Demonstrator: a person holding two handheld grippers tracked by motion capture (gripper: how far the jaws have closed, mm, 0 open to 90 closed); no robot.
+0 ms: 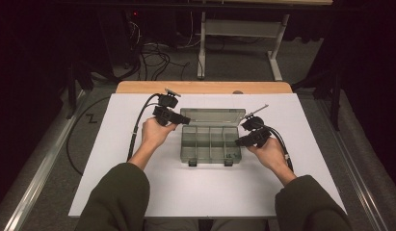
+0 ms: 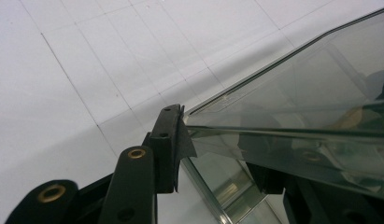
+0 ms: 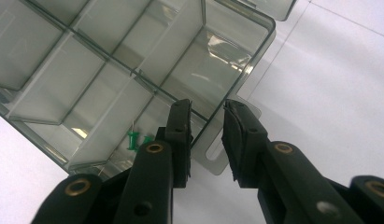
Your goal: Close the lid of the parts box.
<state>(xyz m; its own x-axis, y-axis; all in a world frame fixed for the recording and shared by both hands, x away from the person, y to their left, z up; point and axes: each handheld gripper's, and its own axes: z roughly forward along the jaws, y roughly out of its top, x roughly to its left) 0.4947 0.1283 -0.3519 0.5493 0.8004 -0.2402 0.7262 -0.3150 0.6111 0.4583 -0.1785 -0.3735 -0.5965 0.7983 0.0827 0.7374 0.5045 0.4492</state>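
A smoky clear compartment box (image 1: pixel 182 144) stands open mid-table, its lid (image 1: pixel 212 116) tilted back. My left gripper (image 1: pixel 185 120) is at the lid's left corner. In the left gripper view that corner (image 2: pixel 297 93) lies between the jaws (image 2: pixel 222 156); one pad (image 2: pixel 173 140) touches its edge, and the other shows blurred through the plastic. My right gripper (image 1: pixel 240 141) straddles the box's right wall (image 3: pixel 269 28), open (image 3: pixel 208 126), one jaw inside the compartment, one outside over a latch tab (image 3: pixel 213 161). Green pushpins (image 3: pixel 133 140) lie in the near right compartment.
The white table top (image 1: pixel 138 192) has free room on all sides of the box. A wooden strip (image 1: pixel 205 87) runs along its far edge. Beyond it are loose cables (image 1: pixel 154 57) on the floor and a white table frame (image 1: pixel 201 48).
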